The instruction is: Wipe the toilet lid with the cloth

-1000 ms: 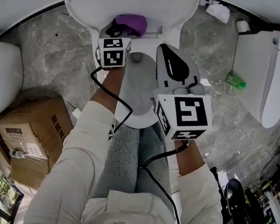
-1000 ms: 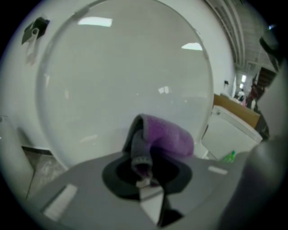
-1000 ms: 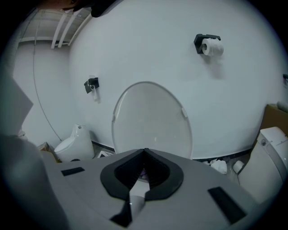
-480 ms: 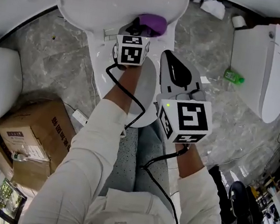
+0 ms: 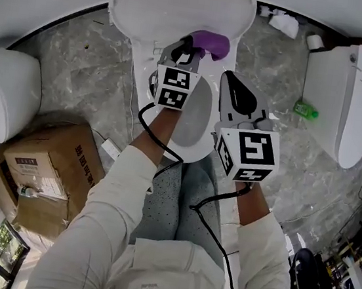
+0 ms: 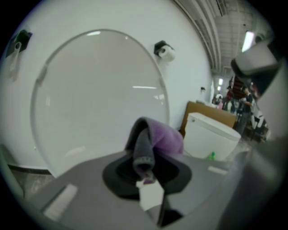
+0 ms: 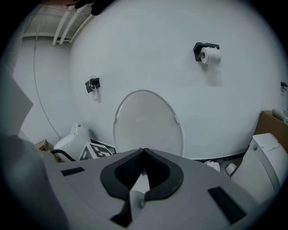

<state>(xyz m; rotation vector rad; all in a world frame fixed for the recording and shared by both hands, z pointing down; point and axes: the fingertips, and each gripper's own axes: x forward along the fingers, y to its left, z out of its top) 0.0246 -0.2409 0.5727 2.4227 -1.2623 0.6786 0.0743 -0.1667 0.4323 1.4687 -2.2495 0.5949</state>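
The cloth (image 5: 213,43) is purple on one face and grey on the other. It is pinched in the left gripper (image 5: 188,48), just in front of the lower edge of the raised toilet lid (image 5: 179,8), near the hinge. The jaws are clamped on a folded edge, and the rest bunches loosely beyond the tips. It looks light, soft and limp, so it will likely drape and fold rather than hold a shape. A grip on a thick fold like this one should leave a pad free to press flat on the lid. The lid looks hard, smooth and slippery and stands upright on its hinge, so a gentle, even push seems wiser than a hard one.

The left arm reaches forward over the toilet bowl (image 5: 183,153), with its gripper tilted somewhat downward toward the lid. The right gripper (image 5: 231,81) hangs beside it over the bowl's right edge, pointing the same way. Its jaws are together with nothing between them.
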